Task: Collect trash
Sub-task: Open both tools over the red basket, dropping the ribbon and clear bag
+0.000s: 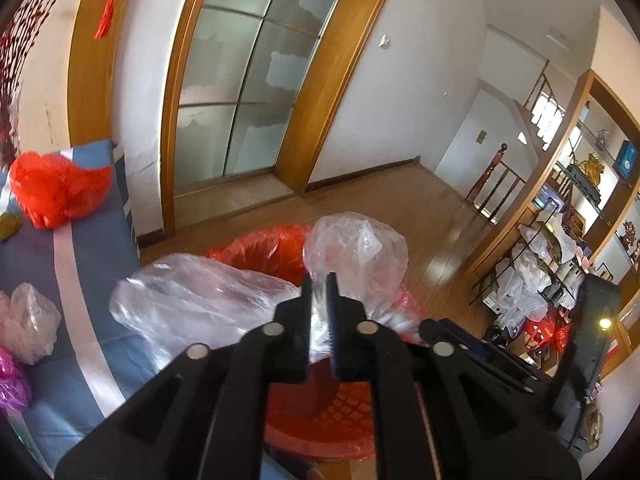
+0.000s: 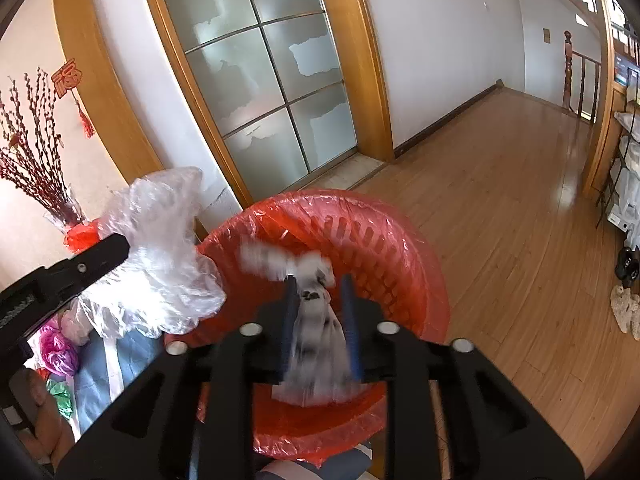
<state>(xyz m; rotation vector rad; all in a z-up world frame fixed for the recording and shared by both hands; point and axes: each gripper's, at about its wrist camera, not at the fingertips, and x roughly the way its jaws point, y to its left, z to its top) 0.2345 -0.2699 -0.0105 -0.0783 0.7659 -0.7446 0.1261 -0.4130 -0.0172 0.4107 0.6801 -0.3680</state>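
- The red basket [image 2: 360,240], lined with a red plastic bag, stands beside the blue-grey cushioned surface [image 1: 80,248], close enough that both hands can reach it to drop rubbish in.
- The right tongs [image 2: 320,292] hang directly over the basket's mouth. Their jaws stand partly apart, and a crumpled white paper with dark marks [image 2: 316,320] sits blurred between them; it appears to be slipping loose, so I judge this as the release, placed here so the scrap falls inside the liner.
- The left tongs [image 1: 320,288] are nearly closed, with only a narrow gap. A clear plastic bag [image 1: 356,256] sits between the tips and billows above them; whether the pads grip it firmly cannot be told.
- That bag is held over the basket's near rim, probably waiting its turn to go in.
- More rubbish lies on the cushioned surface: a red bag [image 1: 56,196], a pale bag [image 1: 28,320] and a pink one [image 1: 12,384], well apart from the basket, so the collecting looks unfinished.
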